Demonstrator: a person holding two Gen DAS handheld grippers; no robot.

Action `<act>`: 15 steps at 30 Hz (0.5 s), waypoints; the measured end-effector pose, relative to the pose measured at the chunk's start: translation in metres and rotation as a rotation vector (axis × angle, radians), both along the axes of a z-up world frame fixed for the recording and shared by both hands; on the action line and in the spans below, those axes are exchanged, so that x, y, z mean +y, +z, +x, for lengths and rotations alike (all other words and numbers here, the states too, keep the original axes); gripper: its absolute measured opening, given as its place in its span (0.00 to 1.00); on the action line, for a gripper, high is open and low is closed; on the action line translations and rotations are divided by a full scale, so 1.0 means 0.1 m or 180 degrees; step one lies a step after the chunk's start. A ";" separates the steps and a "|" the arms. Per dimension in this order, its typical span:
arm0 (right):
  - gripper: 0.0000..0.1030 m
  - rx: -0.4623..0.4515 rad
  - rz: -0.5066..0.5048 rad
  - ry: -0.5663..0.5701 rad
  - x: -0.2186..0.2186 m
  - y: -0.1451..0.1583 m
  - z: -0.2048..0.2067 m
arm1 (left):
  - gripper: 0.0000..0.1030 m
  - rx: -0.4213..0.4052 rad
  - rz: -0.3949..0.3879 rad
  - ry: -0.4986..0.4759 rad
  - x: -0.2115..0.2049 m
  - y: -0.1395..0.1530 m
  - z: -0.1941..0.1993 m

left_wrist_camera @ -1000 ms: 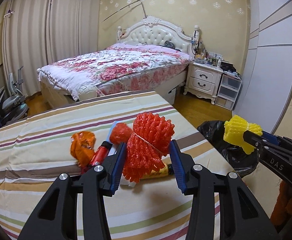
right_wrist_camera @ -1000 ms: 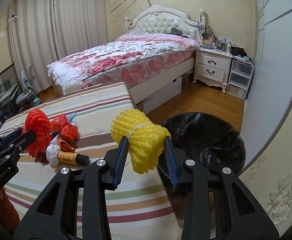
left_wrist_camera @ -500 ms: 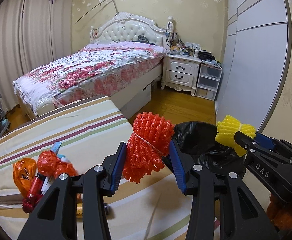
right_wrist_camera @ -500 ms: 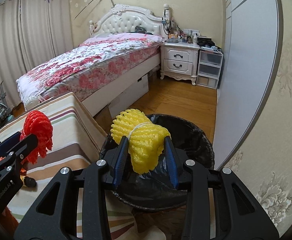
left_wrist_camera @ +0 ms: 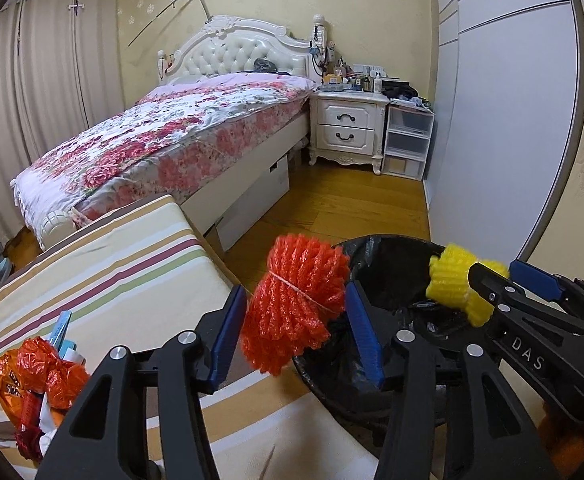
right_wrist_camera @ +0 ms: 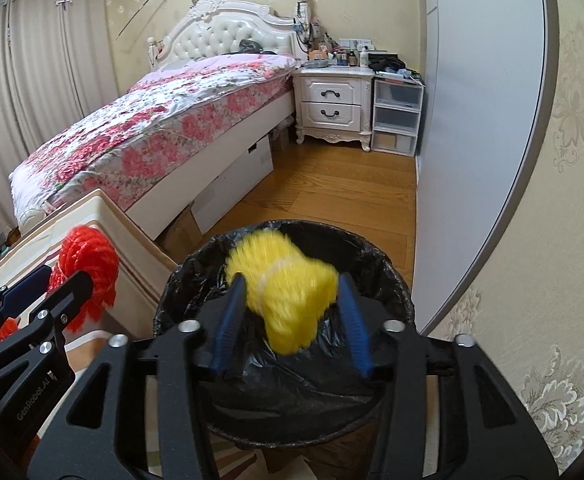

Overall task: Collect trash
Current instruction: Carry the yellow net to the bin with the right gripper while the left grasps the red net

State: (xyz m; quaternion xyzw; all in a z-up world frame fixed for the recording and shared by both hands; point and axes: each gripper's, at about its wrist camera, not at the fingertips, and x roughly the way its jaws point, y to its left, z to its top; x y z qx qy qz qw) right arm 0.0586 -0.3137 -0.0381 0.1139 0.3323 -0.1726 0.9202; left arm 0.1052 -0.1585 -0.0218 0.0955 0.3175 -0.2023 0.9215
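Observation:
A red foam net bundle [left_wrist_camera: 296,320] hangs between the blue pads of my left gripper [left_wrist_camera: 294,296], over the table's edge and the left rim of the black-lined trash bin [left_wrist_camera: 392,264]. The jaws are opening and the pads look loose on the bundle. My right gripper [right_wrist_camera: 291,280] is over the bin [right_wrist_camera: 196,272]. Its jaws are opening too. A yellow foam net bundle [right_wrist_camera: 288,300] between them is blurred, with gaps at both pads. In the right wrist view the left gripper [right_wrist_camera: 62,280] and red bundle [right_wrist_camera: 88,248] are at the left.
A striped-cloth table [left_wrist_camera: 112,264] carries a heap of orange and red wrappers [left_wrist_camera: 40,376] at its near left. Beyond are a floral bed [left_wrist_camera: 164,136], a white nightstand [left_wrist_camera: 348,128], clear drawers and a grey wardrobe [left_wrist_camera: 504,120] along the right. Bare wooden floor lies behind the bin.
Both grippers swung right from above the table to the bin. Their jaws have widened; the yellow bundle has slipped lower and blurred, and the red one no longer looks squeezed.

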 end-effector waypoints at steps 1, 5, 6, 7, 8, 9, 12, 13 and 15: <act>0.51 0.0006 -0.0007 -0.0018 -0.01 -0.01 0.00 | 0.62 -0.0014 0.0003 0.0013 0.00 0.00 0.00; 0.52 0.0036 -0.0020 -0.0052 -0.02 -0.04 0.01 | 0.70 -0.0018 -0.0006 0.0044 0.02 -0.02 0.02; 0.52 0.0038 -0.0021 -0.0060 -0.03 -0.04 0.01 | 0.71 -0.0011 -0.0002 0.0056 0.03 -0.02 0.03; 0.52 0.0041 -0.0020 -0.0065 -0.03 -0.04 0.00 | 0.72 0.0000 -0.0002 0.0075 0.04 -0.03 0.03; 0.52 0.0042 -0.0018 -0.0071 -0.03 -0.04 0.00 | 0.73 0.0010 -0.0001 0.0095 0.05 -0.03 0.03; 0.53 0.0041 -0.0015 -0.0076 -0.04 -0.04 -0.01 | 0.73 0.0023 -0.0005 0.0119 0.07 -0.03 0.03; 0.55 0.0041 -0.0005 -0.0064 -0.03 -0.03 -0.02 | 0.74 0.0042 -0.0036 0.0188 0.16 0.00 0.01; 0.58 0.0039 -0.0005 -0.0052 -0.01 -0.02 -0.02 | 0.74 0.0042 -0.0034 0.0211 0.20 0.01 0.01; 0.59 0.0030 -0.0017 -0.0015 0.04 0.00 -0.04 | 0.74 0.0043 -0.0019 0.0268 0.30 0.03 0.00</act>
